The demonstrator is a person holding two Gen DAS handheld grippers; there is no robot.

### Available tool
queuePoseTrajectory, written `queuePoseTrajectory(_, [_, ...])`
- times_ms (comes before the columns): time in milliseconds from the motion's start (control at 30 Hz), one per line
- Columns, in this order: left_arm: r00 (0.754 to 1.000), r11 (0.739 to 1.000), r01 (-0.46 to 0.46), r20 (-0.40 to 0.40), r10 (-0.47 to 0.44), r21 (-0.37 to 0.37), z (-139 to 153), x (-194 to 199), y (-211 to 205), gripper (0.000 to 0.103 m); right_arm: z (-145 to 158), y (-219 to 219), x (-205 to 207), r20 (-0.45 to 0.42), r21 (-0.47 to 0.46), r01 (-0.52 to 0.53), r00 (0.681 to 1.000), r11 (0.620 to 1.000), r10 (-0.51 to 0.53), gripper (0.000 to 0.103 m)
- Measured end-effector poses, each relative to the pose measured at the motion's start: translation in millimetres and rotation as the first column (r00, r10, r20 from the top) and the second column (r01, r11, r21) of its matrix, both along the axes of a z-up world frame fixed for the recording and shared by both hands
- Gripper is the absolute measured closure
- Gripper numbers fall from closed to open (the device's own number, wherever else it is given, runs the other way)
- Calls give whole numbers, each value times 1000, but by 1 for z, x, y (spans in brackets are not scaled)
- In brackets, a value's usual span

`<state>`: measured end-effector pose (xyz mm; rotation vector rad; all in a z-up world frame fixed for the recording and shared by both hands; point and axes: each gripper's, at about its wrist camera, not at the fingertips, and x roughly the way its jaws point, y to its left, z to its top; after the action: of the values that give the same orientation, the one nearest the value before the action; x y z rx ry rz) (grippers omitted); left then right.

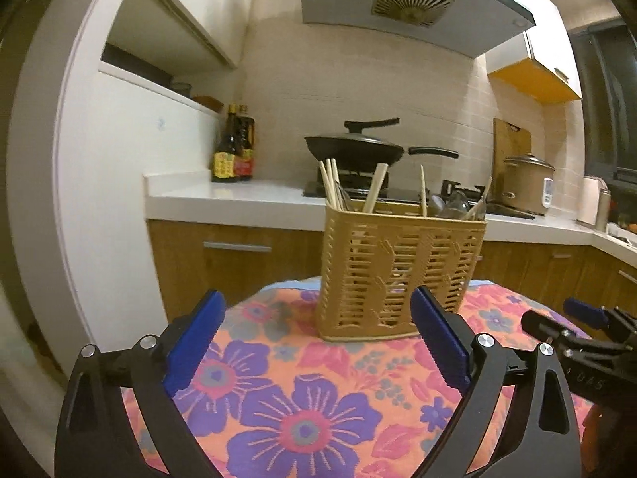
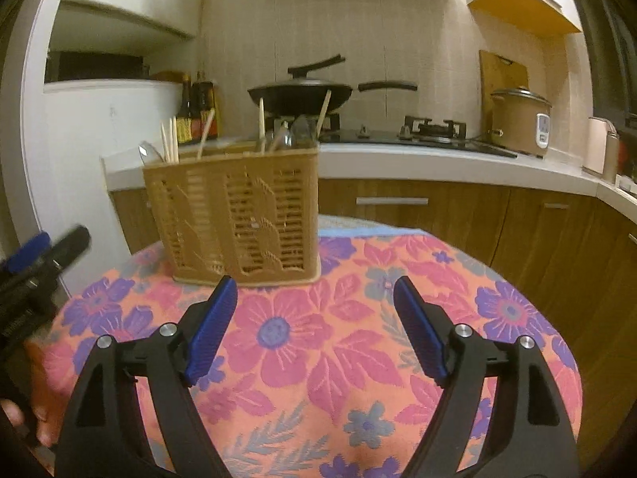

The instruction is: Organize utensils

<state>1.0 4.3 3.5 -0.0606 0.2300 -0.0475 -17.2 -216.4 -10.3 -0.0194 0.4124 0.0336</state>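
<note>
Meanwhile, both grippers, left (image 1: 314,314) and right (image 2: 310,298), hover empty, fingers apart, before the basket (image 1: 398,275) of chopsticks (image 1: 329,183) on the desk (image 1: 302,398); sorting seemingly awaits a first reach.

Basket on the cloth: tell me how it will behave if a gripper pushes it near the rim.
The basket looks like thin slotted plastic, so probably light. Chopsticks and spoons rise above its rim, so it may tip. The cloth might bunch under it.
</note>
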Motion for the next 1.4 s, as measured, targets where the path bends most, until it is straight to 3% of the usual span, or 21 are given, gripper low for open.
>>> queuePoseTrajectory(367, [999, 999, -25, -43, 27, 43, -1, 5, -5, 8, -3, 13, 1, 2, -60, -10, 1000, 998, 10, 22])
queuePoseTrajectory(633, [999, 998, -21, -23, 22, 51, 1, 2, -7, 8, 2, 13, -8, 64, -70, 5, 998, 998, -1, 12])
queuePoseTrajectory(1400, [1000, 998, -8, -30, 10, 59, 0, 4, -9, 8, -1, 12, -3, 37, -58, 1, 999, 998, 1, 8])
